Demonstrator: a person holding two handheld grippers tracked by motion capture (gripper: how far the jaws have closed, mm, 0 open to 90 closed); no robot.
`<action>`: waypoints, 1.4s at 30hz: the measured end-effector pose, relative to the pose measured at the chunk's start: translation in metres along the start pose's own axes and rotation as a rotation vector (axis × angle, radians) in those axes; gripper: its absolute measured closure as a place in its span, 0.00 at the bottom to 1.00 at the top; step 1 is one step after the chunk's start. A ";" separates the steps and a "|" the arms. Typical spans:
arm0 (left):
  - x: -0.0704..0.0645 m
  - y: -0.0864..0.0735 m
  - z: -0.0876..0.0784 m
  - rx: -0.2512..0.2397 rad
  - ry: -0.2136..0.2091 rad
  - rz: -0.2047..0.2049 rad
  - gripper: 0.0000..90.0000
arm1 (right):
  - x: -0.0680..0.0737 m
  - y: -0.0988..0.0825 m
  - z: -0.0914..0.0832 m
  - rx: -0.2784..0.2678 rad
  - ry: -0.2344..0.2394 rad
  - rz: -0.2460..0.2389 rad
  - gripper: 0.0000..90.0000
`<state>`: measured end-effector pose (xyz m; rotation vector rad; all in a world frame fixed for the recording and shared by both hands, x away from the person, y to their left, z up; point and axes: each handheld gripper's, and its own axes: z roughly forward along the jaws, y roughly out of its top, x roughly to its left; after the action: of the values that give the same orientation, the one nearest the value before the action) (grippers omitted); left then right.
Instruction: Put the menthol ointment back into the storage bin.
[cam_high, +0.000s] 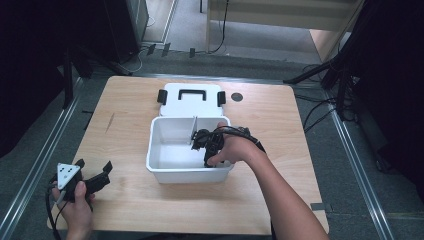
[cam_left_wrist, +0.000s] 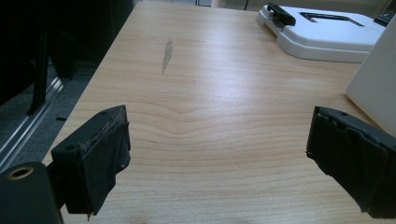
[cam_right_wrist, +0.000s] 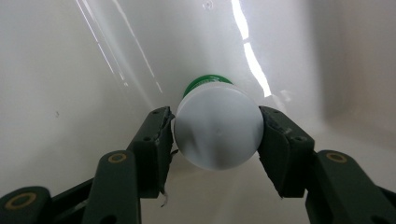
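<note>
- On the wooden table (cam_high: 125, 195) sits a white bin (cam_high: 165, 172), open at the top, roughly at the table's centre; a thin white divider (cam_high: 193, 131) stands upright inside it and splits it into a larger left compartment and a smaller right one
- Behind the bin, touching or just beside its far wall, the white lid (cam_high: 192, 102) lies flat with its black handle (cam_high: 192, 93) facing up and a black latch at each end
- My right hand (cam_high: 235, 149) reaches into the bin's right compartment with the right gripper (cam_high: 205, 145) pointed downward
- Along the right gripper (cam_right_wrist: 215, 135), its two black jaws are clamped on a white round container (cam_right_wrist: 218, 133), one jaw on each side, both touching it; a green part (cam_right_wrist: 205, 83) shows past its far end, against the bin's white inner wall
- Whether the container rests on the bin floor or is lifted clear, I cannot tell
- My left hand (cam_high: 75, 207) holds the left gripper (cam_high: 102, 172) at the near left corner of the table, well apart from the bin, the grey three-cornered plate (cam_high: 66, 173) on top
- Left gripper (cam_left_wrist: 217, 154) is released: jaws spread wide, bare tabletop between them
- A grey smear (cam_left_wrist: 166, 55) marks the wood ahead of the left gripper; the lid and a corner of the bin show at the right edge of that view
- A dark round spot (cam_high: 237, 97) sits in the tabletop just right of the lid
</note>
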<state>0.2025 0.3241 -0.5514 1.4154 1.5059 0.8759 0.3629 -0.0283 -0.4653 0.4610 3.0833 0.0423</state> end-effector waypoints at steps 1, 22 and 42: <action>0.001 0.000 0.000 0.001 0.000 -0.002 0.07 | 0.000 0.000 0.000 0.005 0.000 0.003 0.53; 0.001 0.000 0.001 0.003 -0.002 -0.011 0.07 | -0.002 -0.006 -0.033 -0.079 -0.012 0.047 0.40; 0.001 0.000 0.001 0.007 0.000 -0.009 0.08 | -0.015 -0.063 -0.110 -0.191 -0.102 0.123 0.40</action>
<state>0.2034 0.3248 -0.5514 1.4127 1.5151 0.8658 0.3556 -0.0951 -0.3568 0.6207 2.9097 0.3020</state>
